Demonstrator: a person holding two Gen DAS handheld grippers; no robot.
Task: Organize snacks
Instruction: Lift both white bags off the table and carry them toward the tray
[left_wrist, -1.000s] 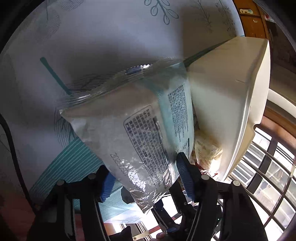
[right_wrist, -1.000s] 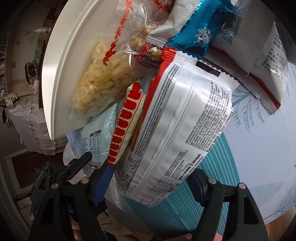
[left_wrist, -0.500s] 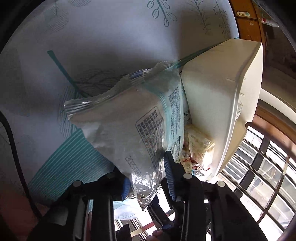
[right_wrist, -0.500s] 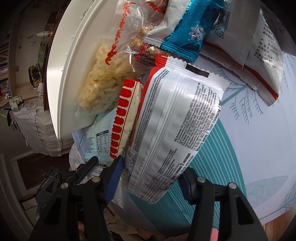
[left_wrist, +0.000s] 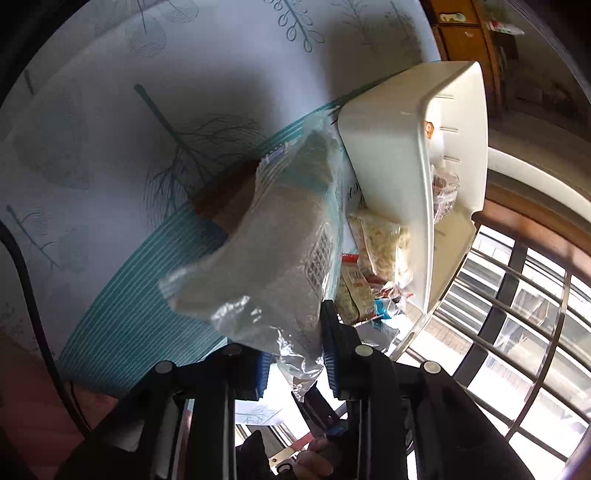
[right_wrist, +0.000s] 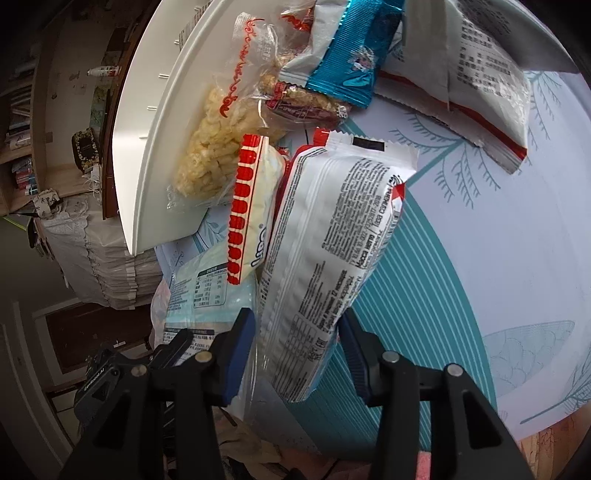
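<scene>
My left gripper (left_wrist: 295, 362) is shut on the crinkled end of a silver and pale teal snack bag (left_wrist: 273, 258), which hangs lifted above the leaf-print tablecloth (left_wrist: 110, 166). A white bin (left_wrist: 391, 155) lies tipped on its side to the right, and snacks spill from its mouth. My right gripper (right_wrist: 297, 343) has its jaws closing on the lower end of a white and red packet (right_wrist: 332, 229), with both pads against its sides. Beside that packet lie a red-scalloped pack (right_wrist: 251, 199), a clear bag of yellow puffs (right_wrist: 214, 147) and a teal wrapper (right_wrist: 351, 62).
A white bag with a red strip (right_wrist: 487, 85) lies at the far right of the pile. Window bars (left_wrist: 517, 332) stand past the table edge. A black cable (left_wrist: 33, 295) runs down the left. Shelves (right_wrist: 37, 147) and a cloth-covered stack (right_wrist: 103, 266) stand behind the white bin (right_wrist: 155, 147).
The left jaws closed on the silver bag's end and raised it, so the bag now hangs tilted off the cloth. The right jaws narrowed onto the white and red packet.
</scene>
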